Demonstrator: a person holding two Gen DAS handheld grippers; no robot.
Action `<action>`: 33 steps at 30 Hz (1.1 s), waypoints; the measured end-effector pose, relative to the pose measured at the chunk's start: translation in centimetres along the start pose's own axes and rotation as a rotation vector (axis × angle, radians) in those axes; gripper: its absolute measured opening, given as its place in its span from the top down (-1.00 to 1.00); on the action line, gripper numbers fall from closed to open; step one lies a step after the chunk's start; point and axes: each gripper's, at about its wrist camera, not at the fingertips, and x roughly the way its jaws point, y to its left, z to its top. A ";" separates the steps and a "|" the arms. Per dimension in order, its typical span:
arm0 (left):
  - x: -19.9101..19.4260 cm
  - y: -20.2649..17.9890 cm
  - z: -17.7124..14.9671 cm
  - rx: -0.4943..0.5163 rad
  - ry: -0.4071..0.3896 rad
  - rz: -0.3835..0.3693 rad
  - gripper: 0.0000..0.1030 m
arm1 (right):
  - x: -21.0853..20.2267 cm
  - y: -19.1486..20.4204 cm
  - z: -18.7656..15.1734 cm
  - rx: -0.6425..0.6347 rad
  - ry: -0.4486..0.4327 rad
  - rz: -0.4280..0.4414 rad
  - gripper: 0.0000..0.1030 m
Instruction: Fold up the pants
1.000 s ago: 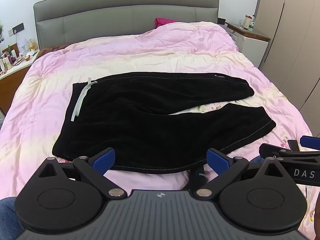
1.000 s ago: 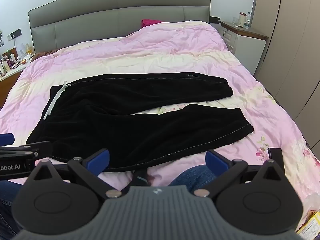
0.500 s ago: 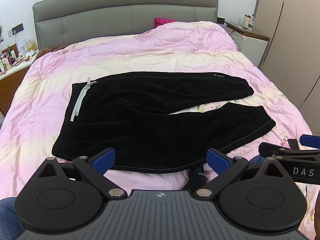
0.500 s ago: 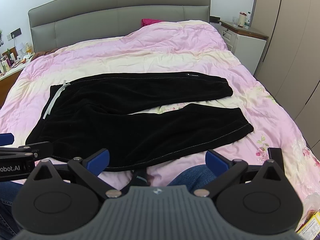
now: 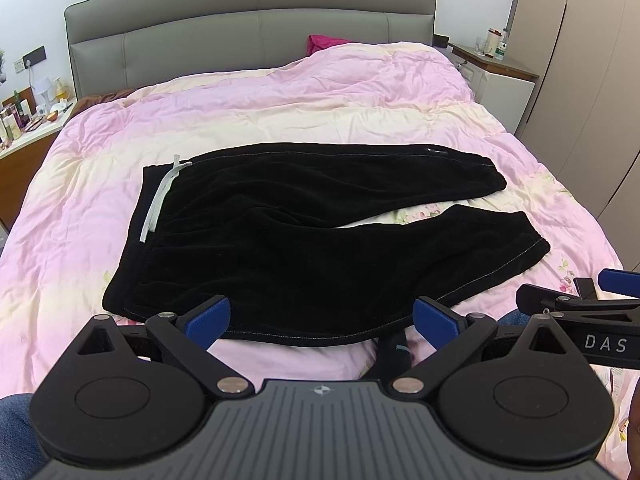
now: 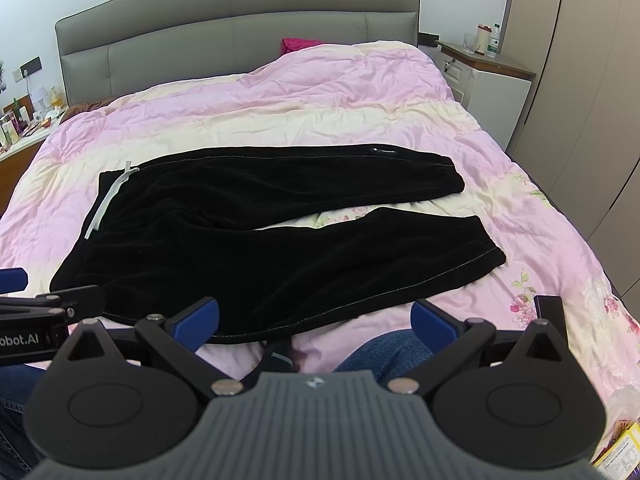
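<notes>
Black plush velour pants point(image 5: 304, 248) lie flat on the pink-and-cream quilted bed cover point(image 5: 280, 108), legs splayed to the right, waistband w/ white drawstring point(image 5: 160, 200) at left. Prob. soft, floppy, light; best grabbed at hem & waistband edges. Left gripper point(image 5: 322, 318) & right gripper point(image 6: 314, 318) both spread wide, holding nothing. Grey padded headboard point(image 5: 248, 28) behind, nightstands either side.
</notes>
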 end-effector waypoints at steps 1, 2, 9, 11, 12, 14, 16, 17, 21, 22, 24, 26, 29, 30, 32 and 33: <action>0.0 0.0 0.0 0.000 0.001 -0.001 -1.00 | 0.0 0.0 0.0 0.000 0.000 0.000 -0.91; 0.0 0.0 0.0 0.000 0.000 -0.002 -1.00 | 0.0 0.1 0.0 -0.001 0.000 -0.001 -0.91; 0.1 -0.7 -0.2 0.000 0.001 -0.001 -1.00 | 0.0 -0.2 -0.1 0.001 -0.002 -0.002 -0.91; 0.1 -0.7 -0.2 0.001 0.001 -0.002 -1.00 | -0.1 0.1 -0.1 -0.003 0.000 -0.003 -0.91; 0.1 -0.8 -0.2 0.002 0.001 -0.002 -1.00 | -0.1 0.0 -0.1 -0.003 0.000 -0.002 -0.91; 0.1 -0.7 -0.2 0.002 0.001 -0.002 -1.00 | -0.2 0.0 -0.1 -0.003 0.000 -0.003 -0.91; 0.1 -0.6 -0.2 0.001 0.001 -0.002 -1.00 | -0.2 0.1 -0.1 -0.004 0.000 -0.003 -0.91; 0.1 -0.7 -0.2 0.001 0.001 -0.001 -1.00 | -0.2 0.1 -0.1 -0.004 0.000 -0.004 -0.91; 0.1 -0.6 -0.2 0.002 0.001 -0.003 -1.00 | -0.2 0.0 -0.1 -0.006 0.004 -0.004 -0.91; 0.1 -0.8 -0.2 0.003 0.000 -0.002 -1.00 | -0.2 0.0 0.0 -0.006 0.004 -0.005 -0.91; 0.1 -0.8 -0.1 0.002 -0.001 -0.003 -1.00 | -0.2 0.0 -0.1 -0.005 0.001 -0.004 -0.91; 0.1 -0.9 -0.1 0.001 0.001 -0.003 -1.00 | -0.2 0.0 0.0 -0.005 0.001 -0.004 -0.91; 0.0 -1.2 -0.1 0.000 0.005 -0.002 -1.00 | -0.2 0.0 0.0 -0.006 0.003 -0.003 -0.91; 0.0 -1.2 0.0 0.000 0.006 -0.002 -1.00 | -0.2 0.0 0.0 -0.007 0.003 -0.003 -0.91; -0.1 -1.3 0.1 0.001 0.003 -0.002 -1.00 | -0.2 0.0 0.0 -0.006 0.002 -0.004 -0.91; -0.1 -1.2 0.1 0.000 0.004 -0.003 -1.00 | -0.2 0.0 0.0 -0.006 0.003 -0.003 -0.91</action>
